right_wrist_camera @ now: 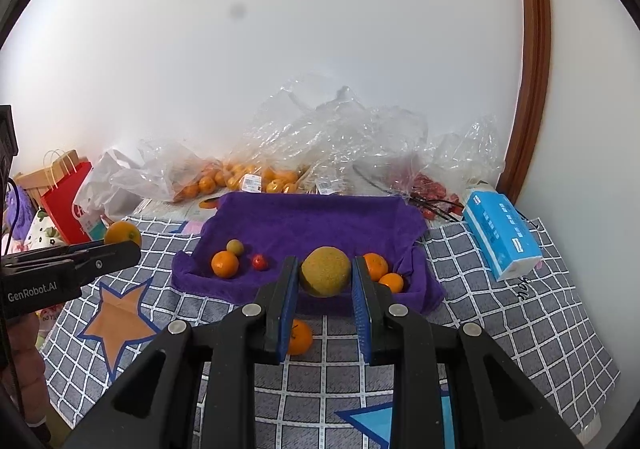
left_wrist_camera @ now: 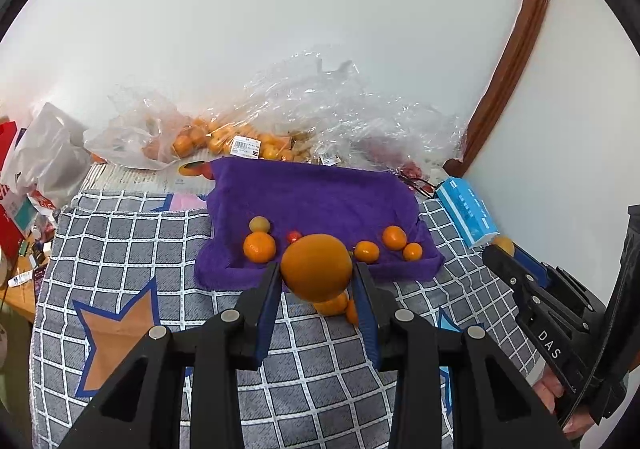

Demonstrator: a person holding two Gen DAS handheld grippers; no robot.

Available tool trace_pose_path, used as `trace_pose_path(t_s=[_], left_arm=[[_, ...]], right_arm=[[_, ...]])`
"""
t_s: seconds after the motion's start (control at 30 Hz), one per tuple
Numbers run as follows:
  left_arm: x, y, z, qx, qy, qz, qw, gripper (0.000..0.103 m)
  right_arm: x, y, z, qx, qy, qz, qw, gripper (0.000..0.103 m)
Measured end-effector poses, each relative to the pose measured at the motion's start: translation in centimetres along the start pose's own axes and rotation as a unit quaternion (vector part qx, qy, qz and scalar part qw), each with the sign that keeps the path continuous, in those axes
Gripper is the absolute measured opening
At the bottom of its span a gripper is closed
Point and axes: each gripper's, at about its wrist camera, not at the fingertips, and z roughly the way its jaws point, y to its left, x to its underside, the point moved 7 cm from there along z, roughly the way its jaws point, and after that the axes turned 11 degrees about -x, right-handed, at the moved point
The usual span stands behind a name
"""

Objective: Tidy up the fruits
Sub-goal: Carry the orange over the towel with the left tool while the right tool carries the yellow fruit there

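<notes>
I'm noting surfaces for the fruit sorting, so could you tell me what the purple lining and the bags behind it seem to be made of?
The purple lining looks like terry cloth: matte, fuzzy pile, soft folds at the edges. The bags look like thin clear plastic film: glossy, crinkled, see-through, with oranges visible inside.

A blue tissue pack lies on the checked cloth, a red paper bag opposite

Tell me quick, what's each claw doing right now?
Left claw: closed on a large orange.
Right claw: closed on a yellowish-green round fruit.
</notes>
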Motion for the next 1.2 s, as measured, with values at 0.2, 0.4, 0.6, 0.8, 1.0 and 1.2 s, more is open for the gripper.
trace_pose_path(t_s=[0.2,0.4,0.6,0.8,1.0,1.2], left_arm=[[-1.0,0.2,1.8,-0.001,0.005,0.001,1.0,0.034],[-2.0,0.3,3.9,-0.001,0.013,0.0,0.9999,0.034],[-3.2,0.8,5.9,0.002,0.011,-0.005,0.9999,0.034],[-4.7,1.6,8.2,-0.004,0.016,-0.018,0.9997,0.034],[-5.2,0.7,10.4,-0.003,0.023,-0.005,0.9997,0.034],[-5.6,0.1,13.2,-0.006,0.035,-0.001,0.9994,0.034]], right_arm=[[-0.5,-0.8,1.9,-0.001,0.005,0.004,1.0,0.026],[-1.3,-1.5,3.9,-0.001,0.009,0.003,1.0,0.026],[-1.9,-2.6,5.7,0.002,0.013,0.001,1.0,0.026],[-2.5,-4.1,7.7,0.004,0.015,0.007,1.0,0.026],[-2.4,-5.5,10.5,0.0,0.025,0.014,1.0,0.026],[-2.5,-6.3,13.8,-0.003,0.039,0.003,0.999,0.026]])
